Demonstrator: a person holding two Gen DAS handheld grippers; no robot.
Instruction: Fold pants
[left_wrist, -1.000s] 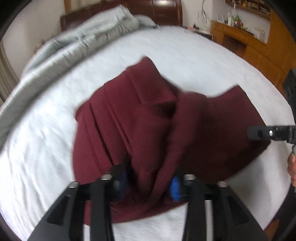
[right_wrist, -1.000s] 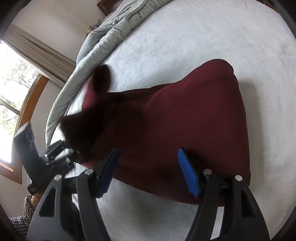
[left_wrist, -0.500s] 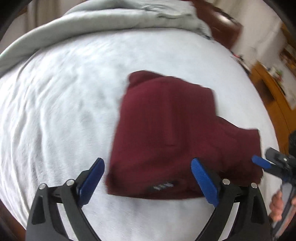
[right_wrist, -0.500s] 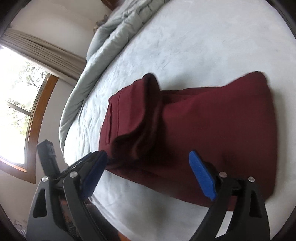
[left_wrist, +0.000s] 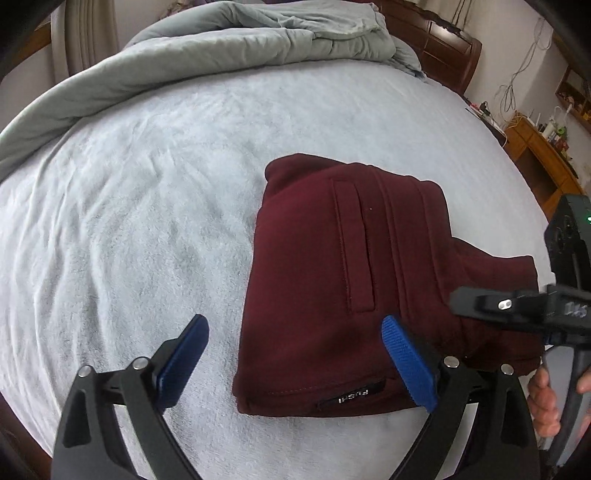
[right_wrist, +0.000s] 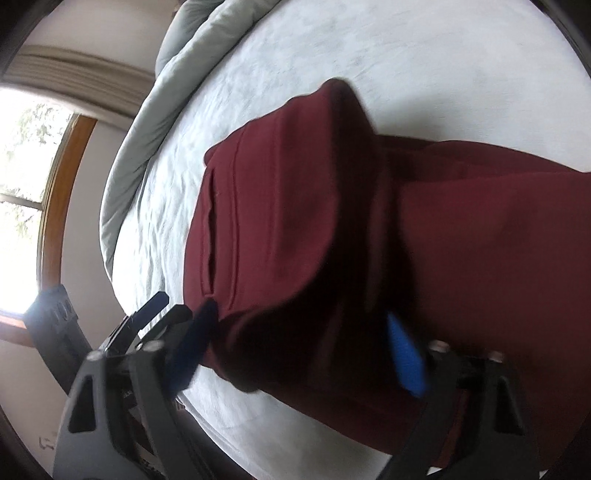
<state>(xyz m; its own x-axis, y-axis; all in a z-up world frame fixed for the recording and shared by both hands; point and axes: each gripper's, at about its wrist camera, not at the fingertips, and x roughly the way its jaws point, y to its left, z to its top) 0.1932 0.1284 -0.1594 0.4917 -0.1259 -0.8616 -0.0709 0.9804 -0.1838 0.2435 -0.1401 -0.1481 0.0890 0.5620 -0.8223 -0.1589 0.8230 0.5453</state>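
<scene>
Pants (left_wrist: 340, 280), dark red, lay on the bed (left_wrist: 140, 206) right of centre, already folded over into a thick, roughly square stack, pocket slit and side seams facing up. Far-right part of the lower layer stuck out past the top layer, uneven; judged mostly done, with a squaring-up or one more fold possibly left. Small black tag on the near hem read "PUSH", seen upside down. Left gripper (left_wrist: 295, 363) stood wide, nothing in it; its jaws had just been opening, left pad over bare bedding, right pad over the stack's near edge without pressing. Right gripper (right_wrist: 299, 354) sat part-way open, jaws just closing, the stack's near edge bulging between the pads; blur hid whether they pinched, so no grip could be confirmed. A hand (left_wrist: 546, 402) held its handle at the right edge. Grey quilt (left_wrist: 221, 48) bunched along the far side; wooden headboard (left_wrist: 443, 48) beyond; window (right_wrist: 22, 199) left.
</scene>
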